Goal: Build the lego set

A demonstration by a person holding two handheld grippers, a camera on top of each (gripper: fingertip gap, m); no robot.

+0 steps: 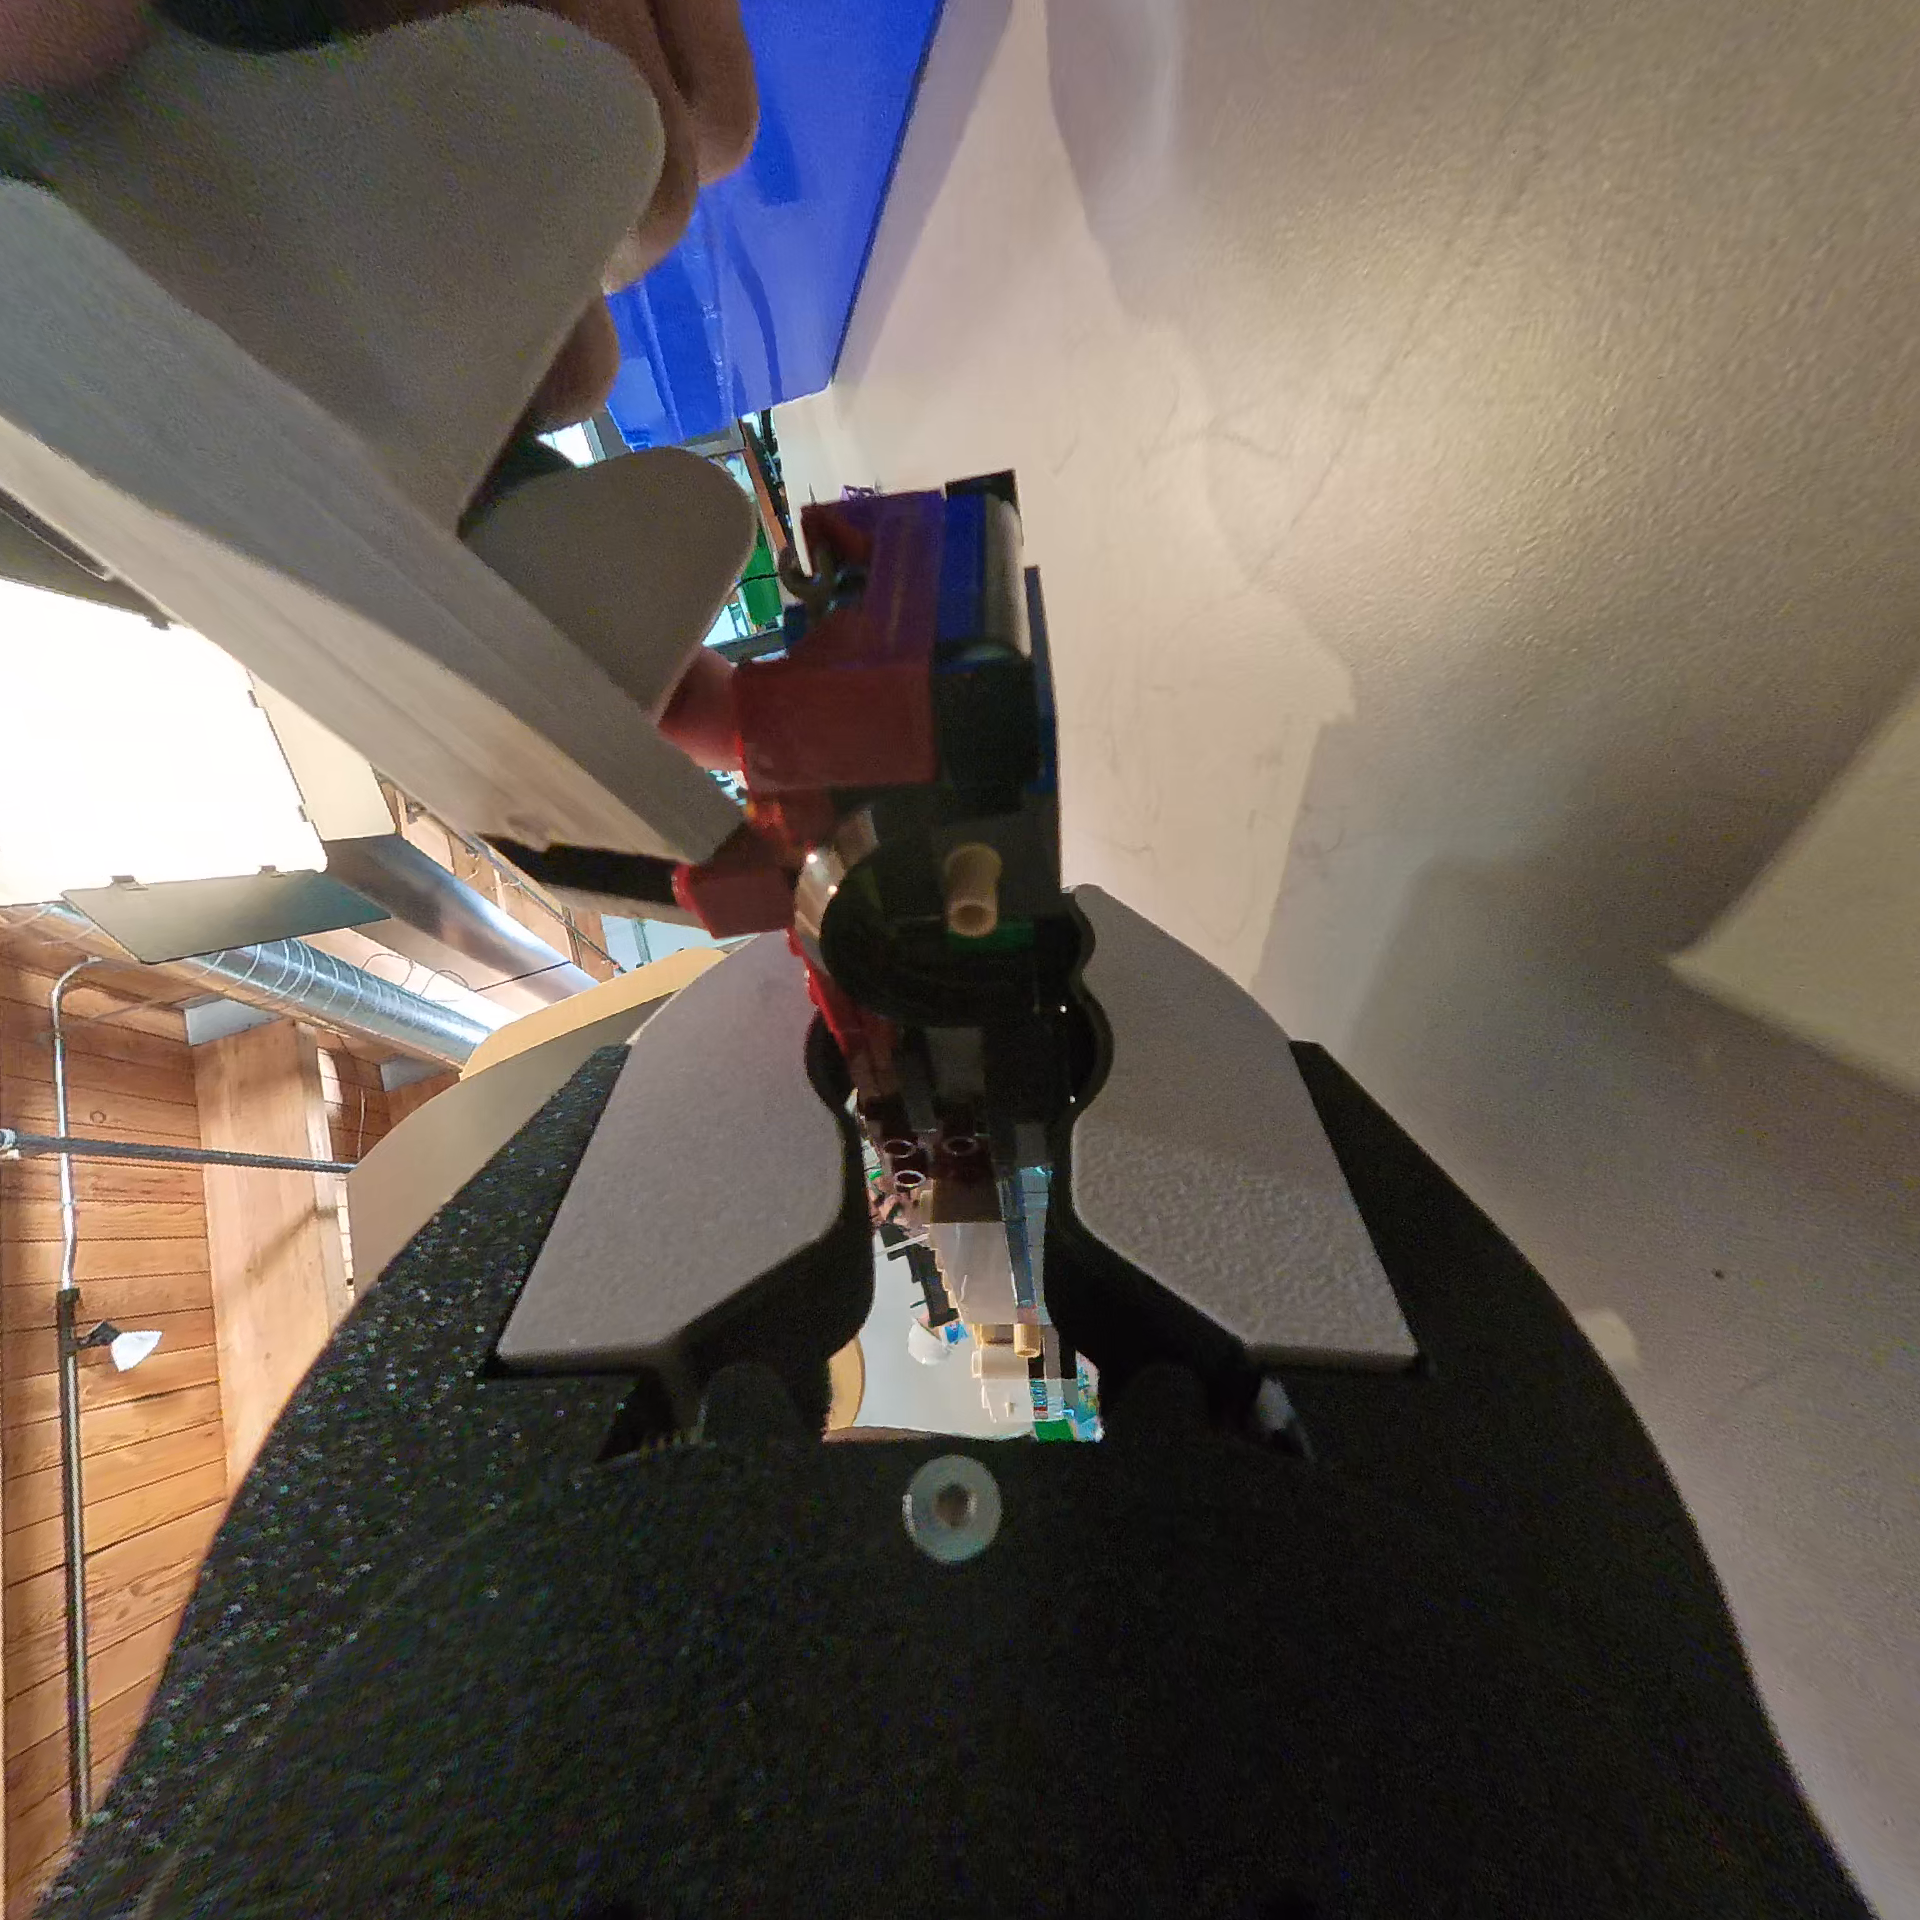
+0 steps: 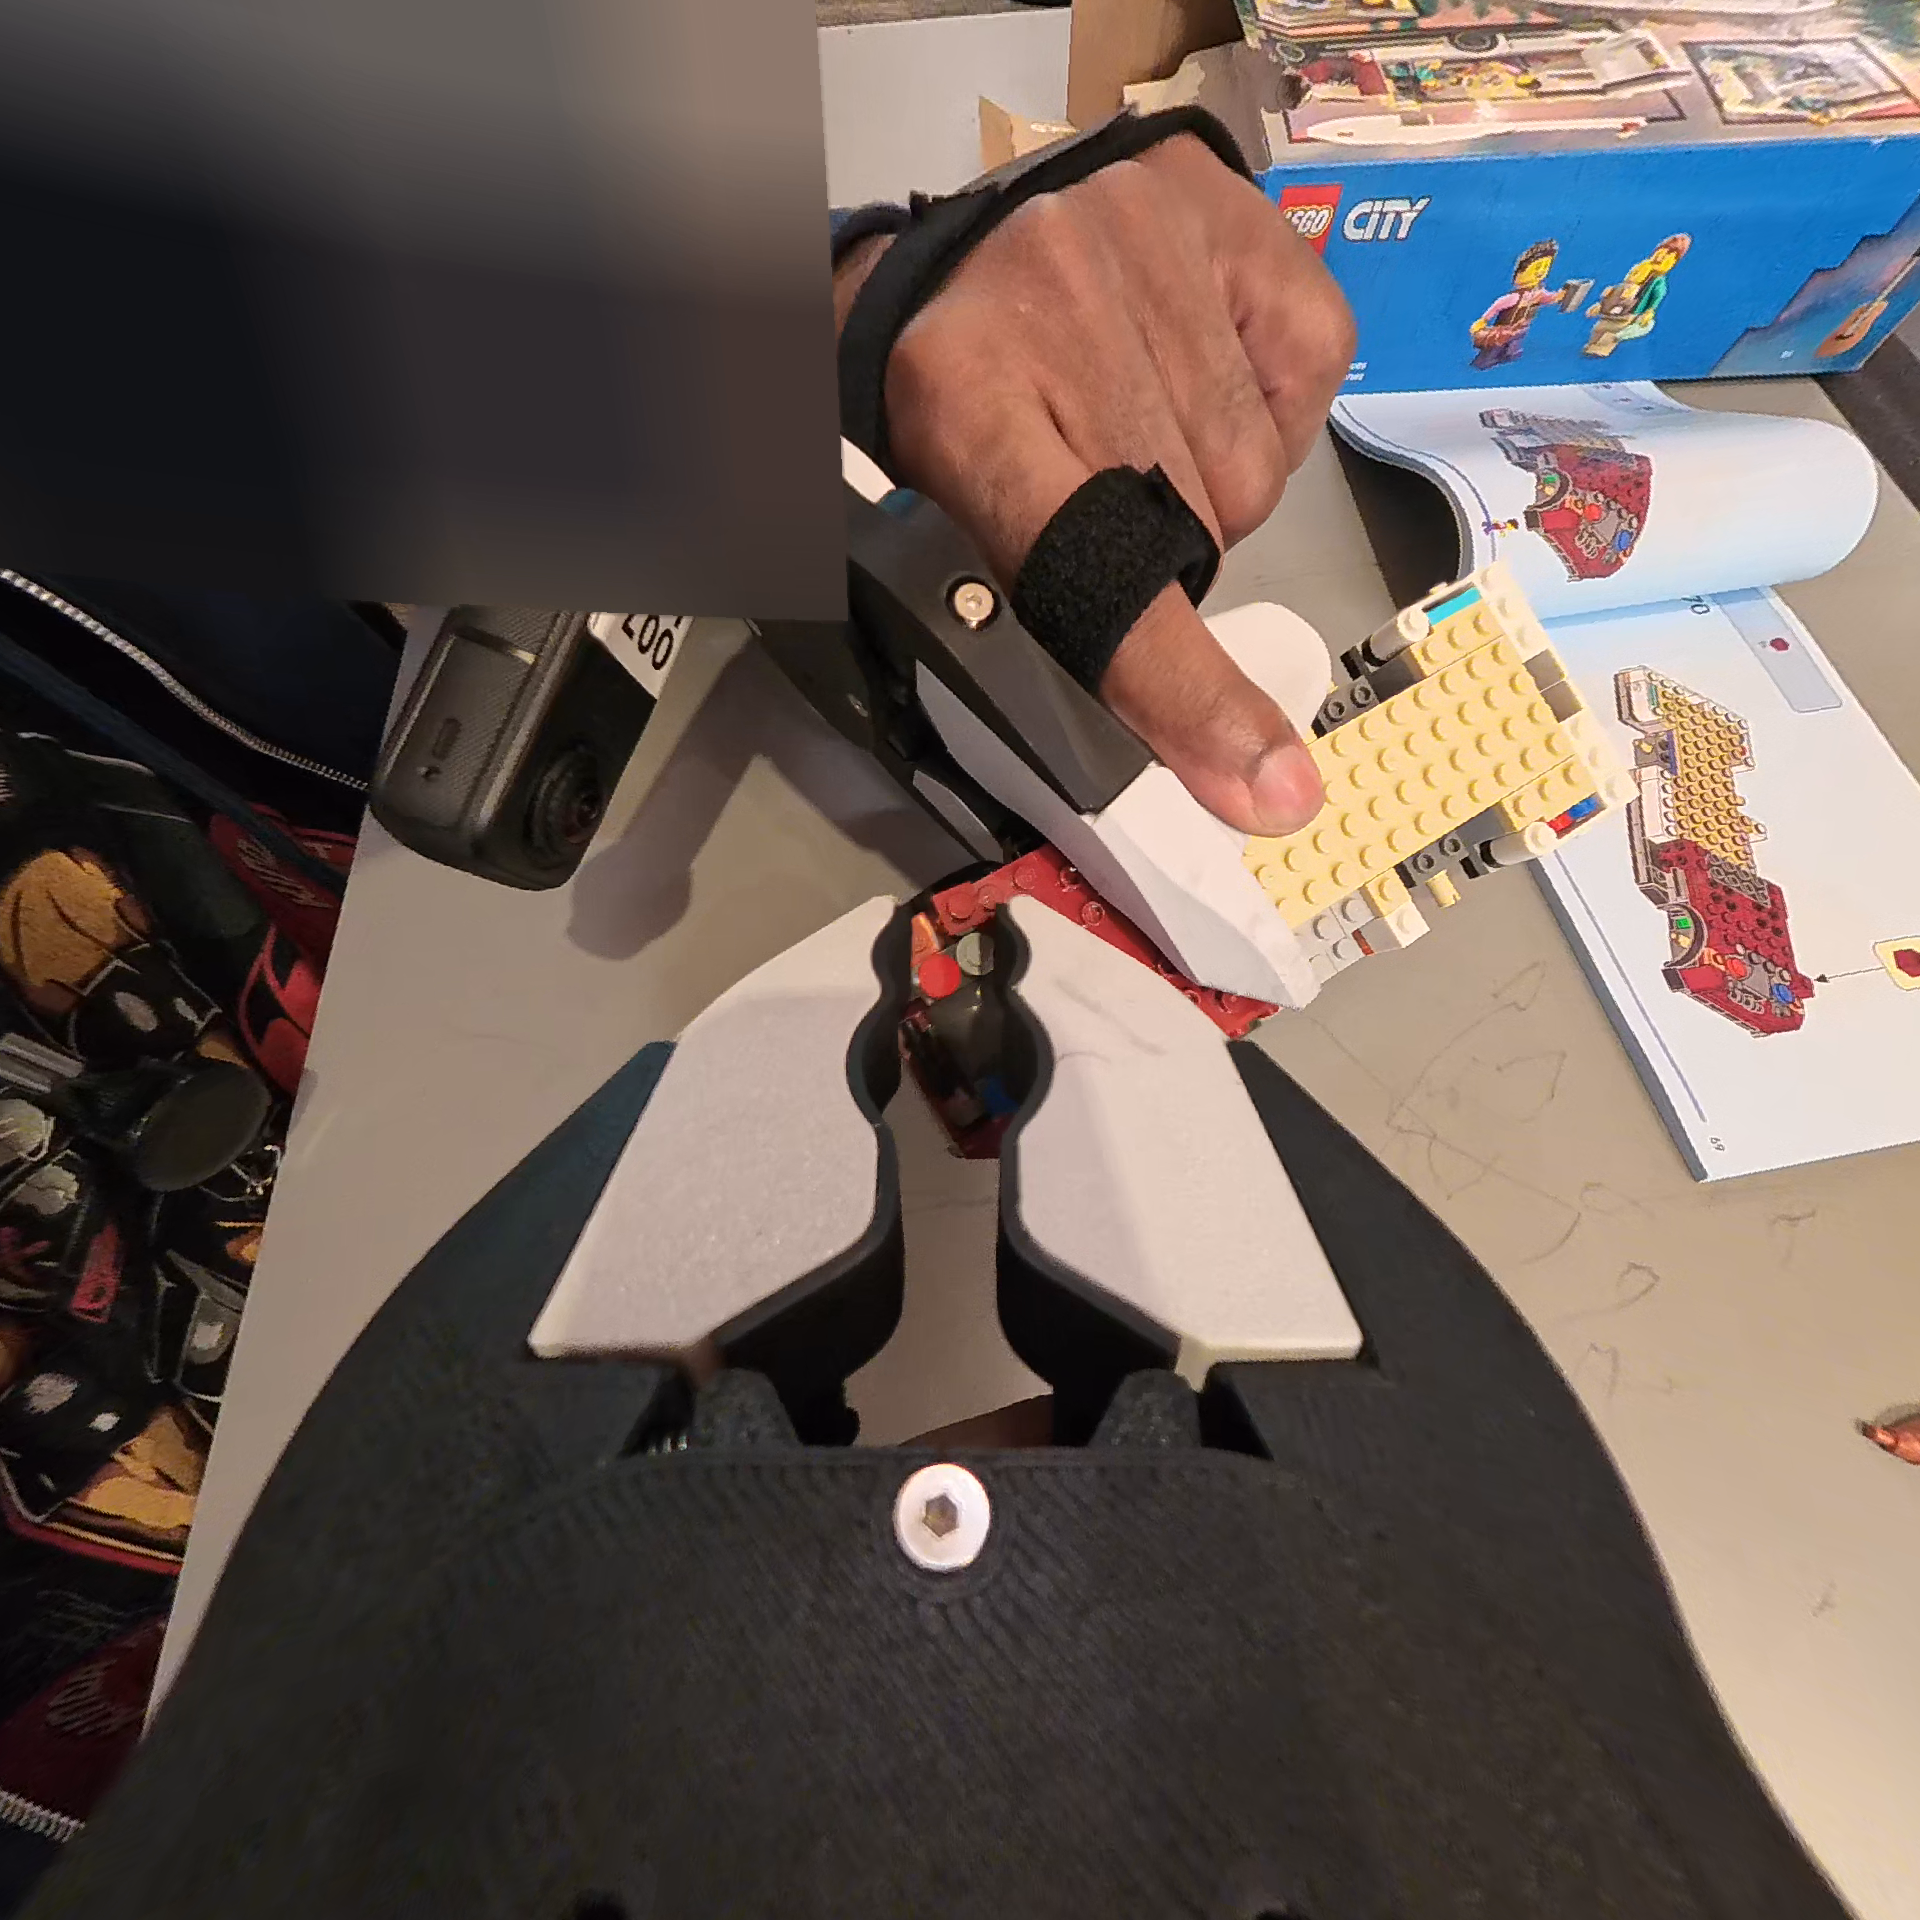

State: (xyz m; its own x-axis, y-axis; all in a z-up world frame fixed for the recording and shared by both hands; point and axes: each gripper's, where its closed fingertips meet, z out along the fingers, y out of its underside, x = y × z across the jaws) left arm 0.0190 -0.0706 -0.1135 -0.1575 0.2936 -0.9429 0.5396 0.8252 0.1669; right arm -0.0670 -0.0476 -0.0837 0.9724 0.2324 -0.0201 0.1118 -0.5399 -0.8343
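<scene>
Right wrist view: left gripper (image 2: 1195, 883) clamps brick model (image 2: 1434, 769); right gripper (image 2: 951, 935) jaws narrow, around its red end. Twist may snap bricks off.

Dark red, tan and blue at a grey table

The brick model (image 2: 1434, 758) showed a tan studded deck over a dark-red hull; the toy box (image 2: 1621, 249) was bright blue, the booklet (image 2: 1662, 488) pale blue-white, the table (image 2: 1558, 1299) scribbled grey, both grippers black with white pads.
</scene>
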